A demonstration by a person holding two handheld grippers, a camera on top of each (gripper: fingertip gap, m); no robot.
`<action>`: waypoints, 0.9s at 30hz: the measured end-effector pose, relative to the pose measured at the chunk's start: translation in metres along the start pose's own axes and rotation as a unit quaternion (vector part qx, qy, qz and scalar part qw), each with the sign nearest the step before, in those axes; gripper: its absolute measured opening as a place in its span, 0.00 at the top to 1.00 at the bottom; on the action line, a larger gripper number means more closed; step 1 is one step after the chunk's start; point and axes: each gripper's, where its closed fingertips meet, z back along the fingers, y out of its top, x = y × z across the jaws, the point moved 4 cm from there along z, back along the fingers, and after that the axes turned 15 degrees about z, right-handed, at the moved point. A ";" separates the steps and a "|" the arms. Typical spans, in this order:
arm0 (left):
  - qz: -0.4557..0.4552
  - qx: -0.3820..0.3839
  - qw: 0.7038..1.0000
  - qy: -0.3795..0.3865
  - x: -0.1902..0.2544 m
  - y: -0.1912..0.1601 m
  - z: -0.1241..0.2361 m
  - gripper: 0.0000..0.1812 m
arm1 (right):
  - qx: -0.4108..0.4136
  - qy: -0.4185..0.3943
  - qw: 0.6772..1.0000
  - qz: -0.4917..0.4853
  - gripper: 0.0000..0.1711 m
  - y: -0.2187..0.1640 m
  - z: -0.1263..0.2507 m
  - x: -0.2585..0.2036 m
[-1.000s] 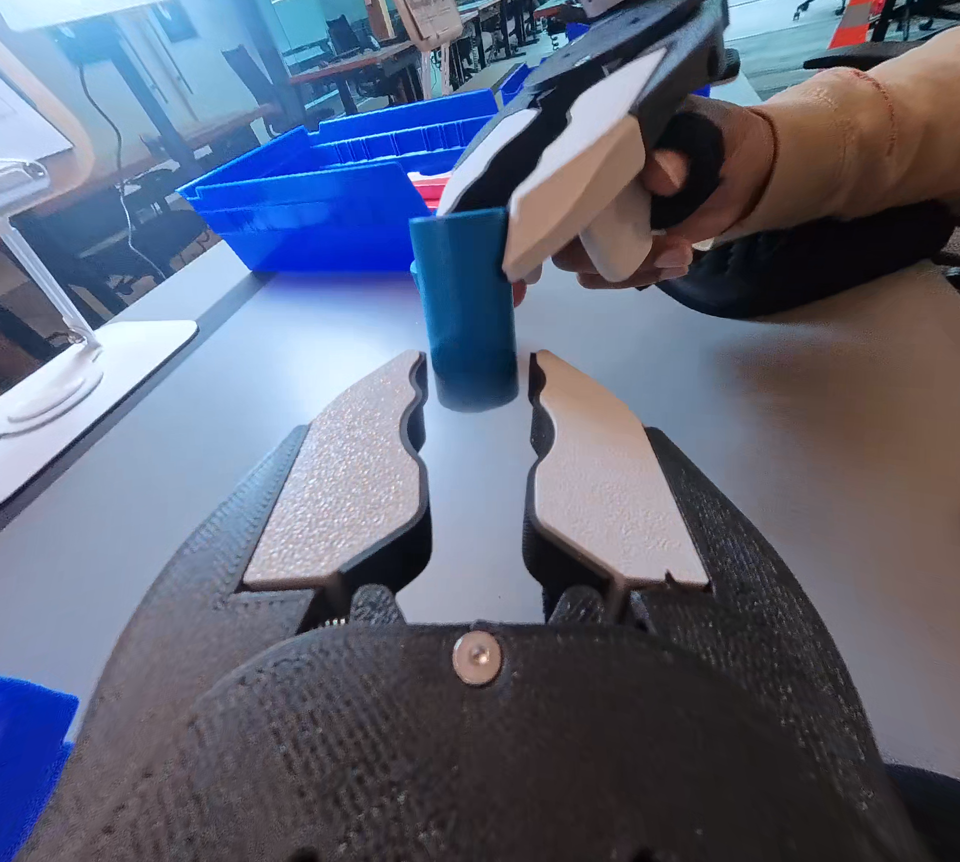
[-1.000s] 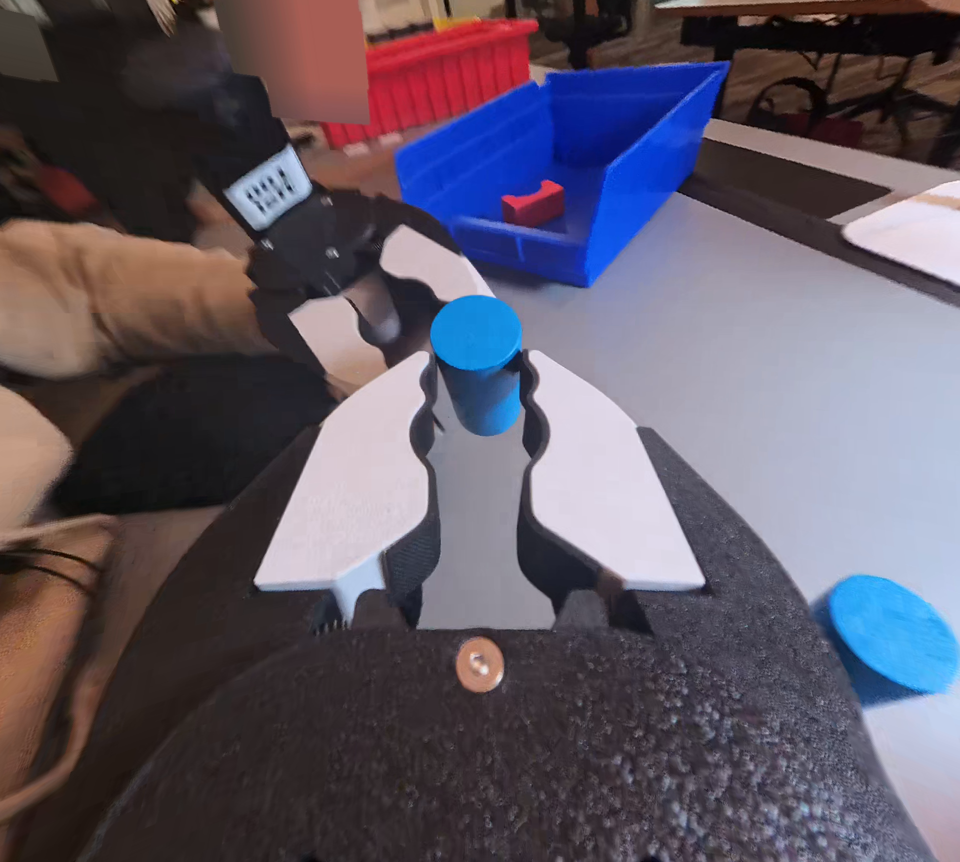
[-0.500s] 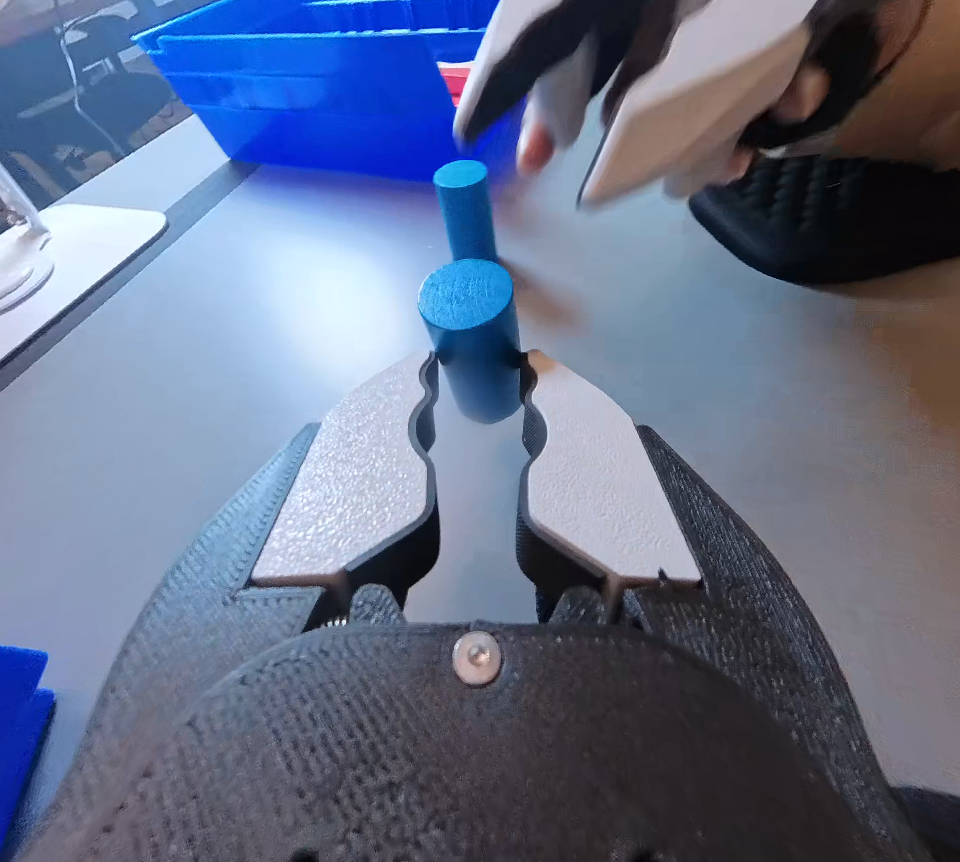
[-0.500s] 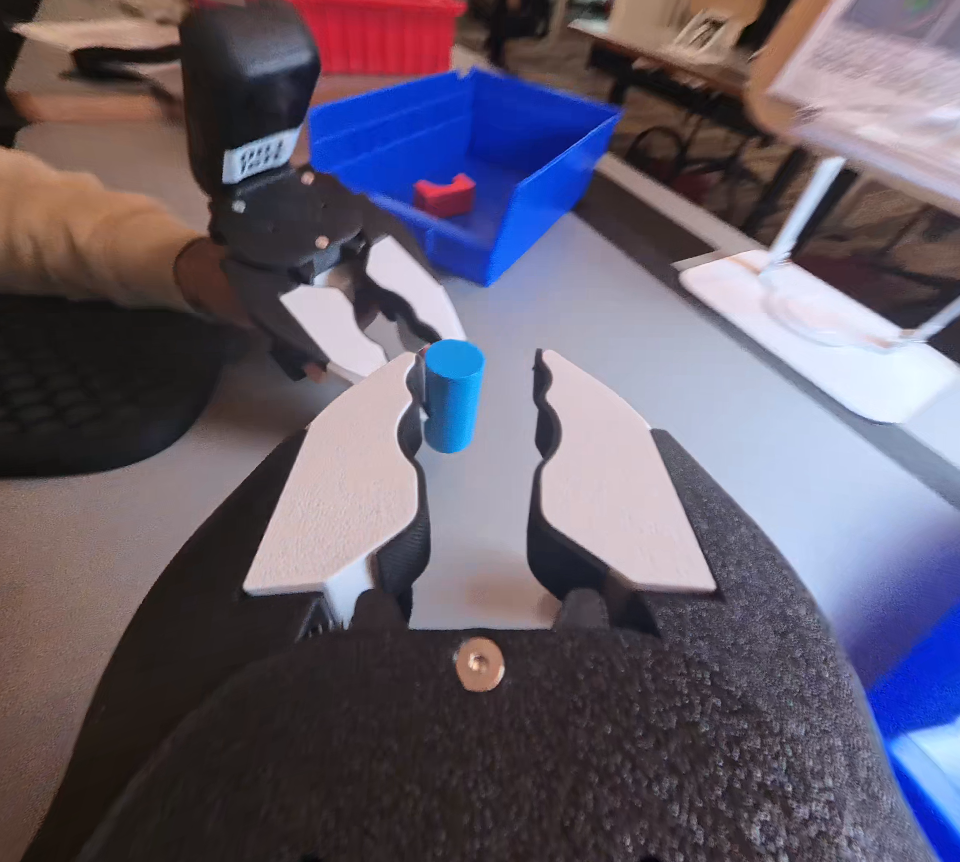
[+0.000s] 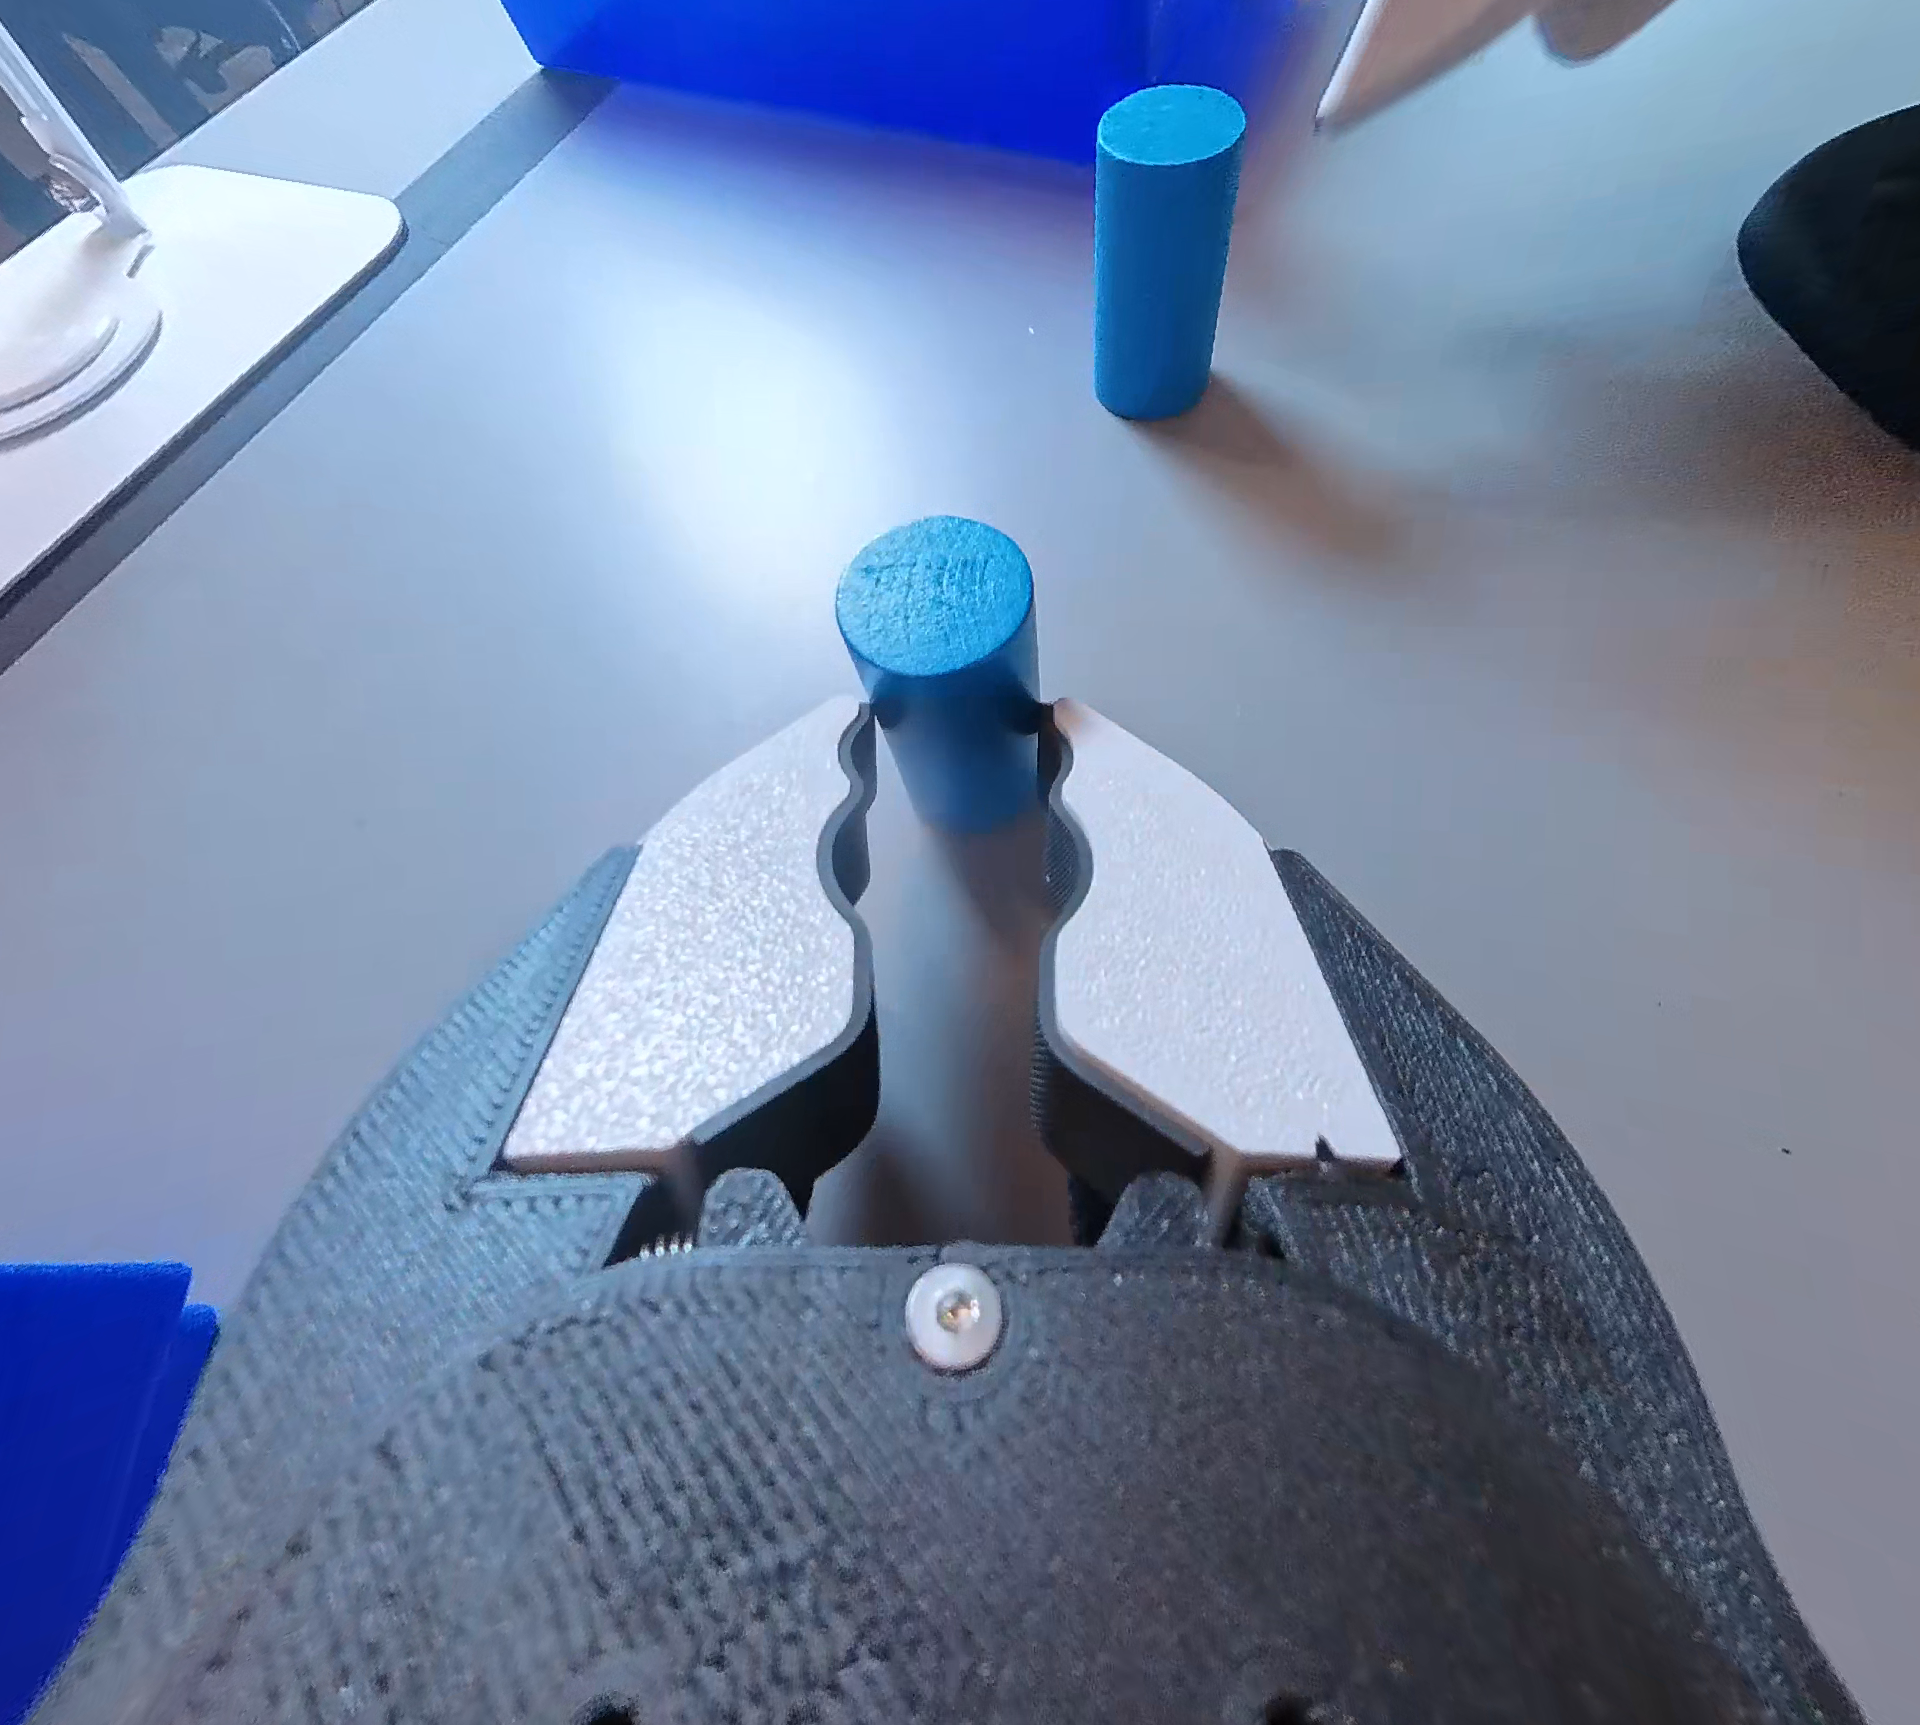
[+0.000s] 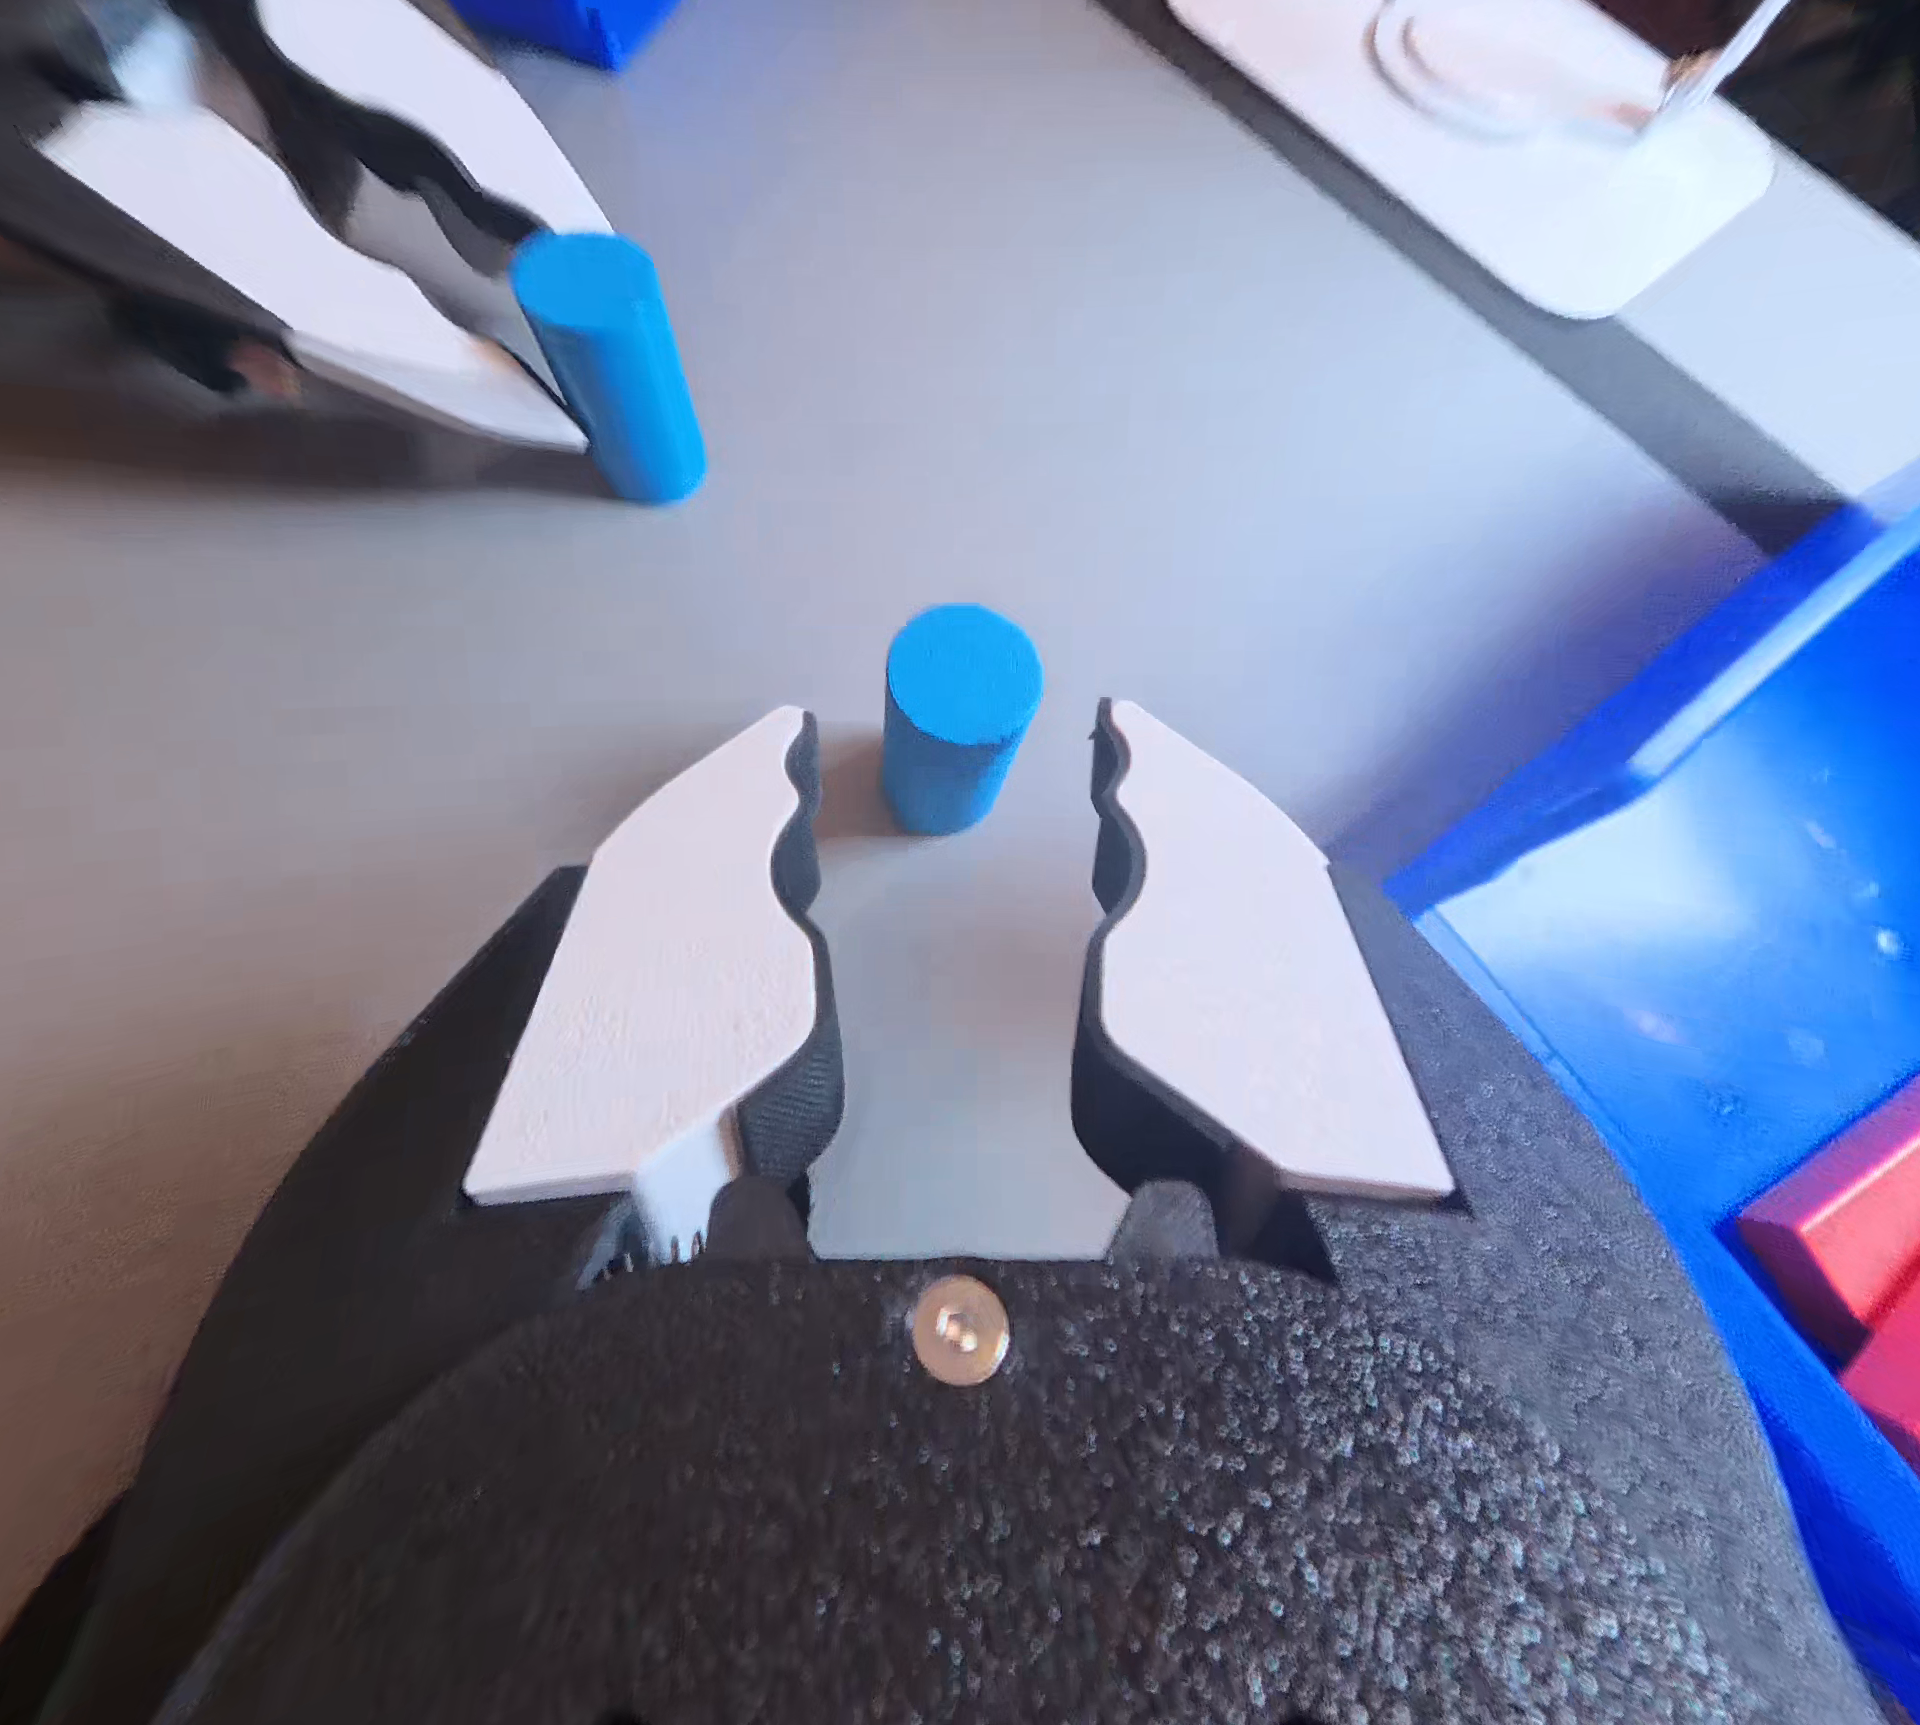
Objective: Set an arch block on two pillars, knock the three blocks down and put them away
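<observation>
Both grippers have pulled apart, and the right gripper (image 6: pixel 951 719) has let go: its fingers now stand open around one blue pillar (image 6: pixel 958 719) without touching it. Left gripper (image 5: pixel 954 717) fingers are closed on the other pillar (image 5: pixel 940 678), upright on the surface (image 5: pixel 520 532). Both pillars stand; the red arch block (image 6: pixel 1849 1260) lies in the blue bin (image 6: pixel 1662 844), unplaced, with knocking down and storing left.

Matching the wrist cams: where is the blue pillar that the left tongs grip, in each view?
Left wrist view: the gripped blue pillar stands upright at centre, pinched at the tips of the left tongs.
Right wrist view: it is upper left; the other pillar stands at centre, free between the open right tongs.
Shared landmark: the white stand base, at the left edge and at top right.
</observation>
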 end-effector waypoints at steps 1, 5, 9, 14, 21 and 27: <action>0.000 0.000 1.000 0.000 0.000 0.000 0.000 0.83 | -0.018 0.001 1.000 0.001 0.70 -0.006 -0.005 0.000; 0.001 0.000 1.000 0.000 0.000 0.000 0.000 0.83 | -0.029 0.022 0.999 -0.016 0.81 -0.016 -0.020 -0.004; 0.001 -0.001 1.000 -0.001 0.000 0.000 0.000 0.83 | -0.017 0.032 0.999 0.001 0.83 -0.012 -0.028 -0.011; 0.004 -0.001 1.000 -0.002 0.000 0.000 0.001 0.83 | -0.007 0.050 0.999 0.006 0.83 -0.007 -0.030 -0.020; -0.001 0.001 1.000 0.000 0.001 -0.001 0.001 0.83 | -0.008 0.059 0.998 0.009 0.80 -0.008 -0.032 -0.025; -0.008 0.048 0.999 0.018 -0.008 0.032 0.040 0.73 | 0.042 0.046 0.998 0.004 0.72 0.006 -0.013 -0.017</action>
